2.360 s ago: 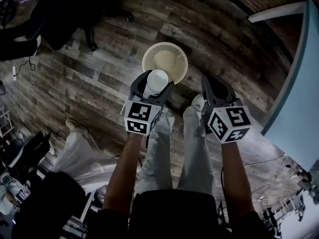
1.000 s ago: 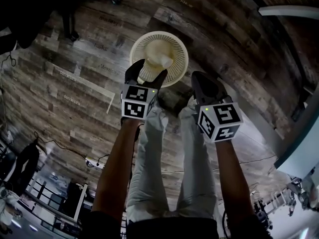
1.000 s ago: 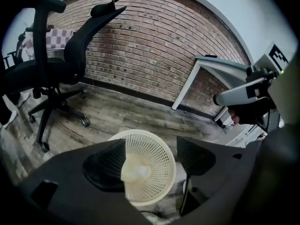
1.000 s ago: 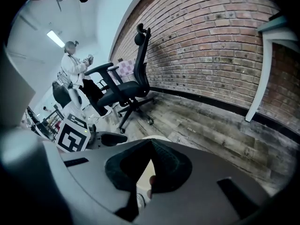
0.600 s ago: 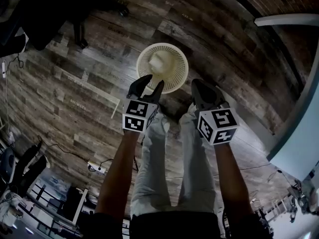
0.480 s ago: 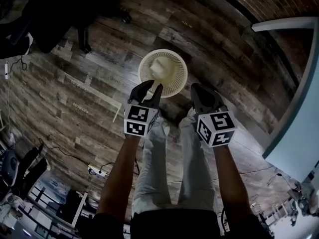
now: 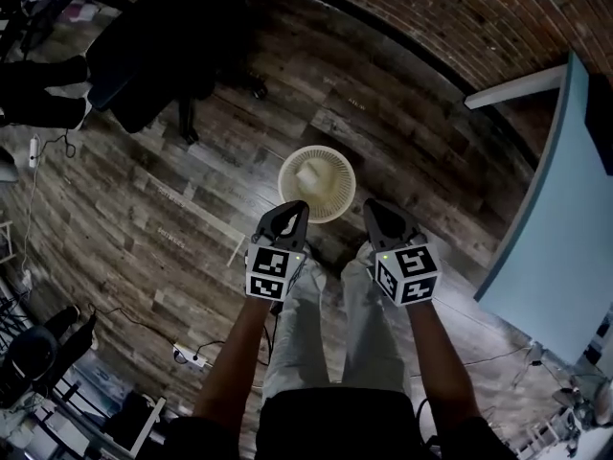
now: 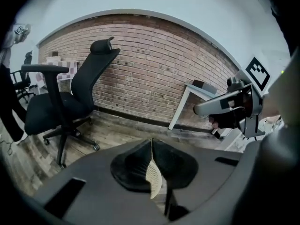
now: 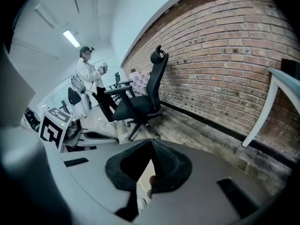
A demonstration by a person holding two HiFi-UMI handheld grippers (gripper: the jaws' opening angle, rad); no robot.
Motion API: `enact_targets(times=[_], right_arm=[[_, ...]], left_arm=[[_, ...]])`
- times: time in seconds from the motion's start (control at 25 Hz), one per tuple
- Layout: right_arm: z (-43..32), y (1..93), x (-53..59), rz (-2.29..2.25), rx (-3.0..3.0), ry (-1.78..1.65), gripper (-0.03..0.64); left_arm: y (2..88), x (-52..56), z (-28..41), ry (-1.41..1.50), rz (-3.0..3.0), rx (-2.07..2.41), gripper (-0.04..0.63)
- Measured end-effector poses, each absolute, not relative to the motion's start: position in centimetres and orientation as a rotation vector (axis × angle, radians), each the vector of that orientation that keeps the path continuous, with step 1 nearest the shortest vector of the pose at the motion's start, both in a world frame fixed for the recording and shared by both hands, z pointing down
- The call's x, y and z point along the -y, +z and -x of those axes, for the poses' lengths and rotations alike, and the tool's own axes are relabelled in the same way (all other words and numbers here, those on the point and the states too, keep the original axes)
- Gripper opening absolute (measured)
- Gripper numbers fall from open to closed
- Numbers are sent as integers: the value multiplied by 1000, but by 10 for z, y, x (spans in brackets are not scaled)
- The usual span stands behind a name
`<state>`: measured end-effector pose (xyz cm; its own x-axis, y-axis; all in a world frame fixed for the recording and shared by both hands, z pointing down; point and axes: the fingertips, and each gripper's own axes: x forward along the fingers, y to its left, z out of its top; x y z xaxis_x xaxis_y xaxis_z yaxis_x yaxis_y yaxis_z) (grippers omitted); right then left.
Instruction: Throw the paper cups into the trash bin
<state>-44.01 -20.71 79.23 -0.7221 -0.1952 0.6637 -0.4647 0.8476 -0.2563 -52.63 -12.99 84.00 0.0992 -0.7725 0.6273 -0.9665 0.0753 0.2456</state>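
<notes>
A cream lattice trash bin point(image 7: 317, 183) stands on the wood floor just ahead of both grippers in the head view. A white paper cup point(image 7: 315, 174) lies inside it. My left gripper point(image 7: 284, 220) hovers at the bin's near rim. Its jaws are closing the last bit, tips meeting, with nothing between them. In the left gripper view point(image 8: 151, 143) a strip of the bin's lattice point(image 8: 153, 176) shows below the tips. My right gripper point(image 7: 381, 218) hangs beside the bin on the right. It is shut and holds nothing, and the right gripper view point(image 9: 151, 143) shows its tips touching.
A black office chair point(image 7: 144, 56) stands far left on the floor and also shows as a chair point(image 8: 70, 102) near the brick wall point(image 8: 154, 74). A pale blue table point(image 7: 556, 228) fills the right side. A person in white point(image 9: 89, 81) stands far off. A power strip point(image 7: 187, 356) lies on the floor.
My left gripper held the cup over the bin, opened, and the cup dropped in. Its jaws then closed empty. Both grippers have drawn back toward me from the bin.
</notes>
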Motion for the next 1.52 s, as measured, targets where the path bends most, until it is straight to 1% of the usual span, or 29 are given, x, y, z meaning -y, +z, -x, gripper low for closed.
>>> enact_targets(times=[0.16, 0.4, 0.6, 0.8, 1.16, 1.32, 1.52], right_arm=[[449, 763, 210, -504, 2400, 558, -5], [463, 702, 204, -493, 2442, 532, -5], [479, 647, 216, -526, 2511, 499, -5], [494, 601, 205, -497, 2586, 496, -3], [522, 537, 176, -426, 2681, 390, -4], [517, 514, 176, -433, 2719, 364, -3], [489, 485, 180, -451, 2764, 373, -3]], left_arm=[[805, 131, 539, 376, -1740, 1756, 11], [736, 125, 541, 342, -1784, 1788, 11], [671, 132, 549, 257, -1824, 1831, 11], [620, 124, 556, 179, -1871, 1863, 11], [541, 120, 570, 97, -1957, 1922, 11], [511, 125, 562, 84, -2028, 1942, 11], [480, 131, 534, 62, -2085, 1959, 11]])
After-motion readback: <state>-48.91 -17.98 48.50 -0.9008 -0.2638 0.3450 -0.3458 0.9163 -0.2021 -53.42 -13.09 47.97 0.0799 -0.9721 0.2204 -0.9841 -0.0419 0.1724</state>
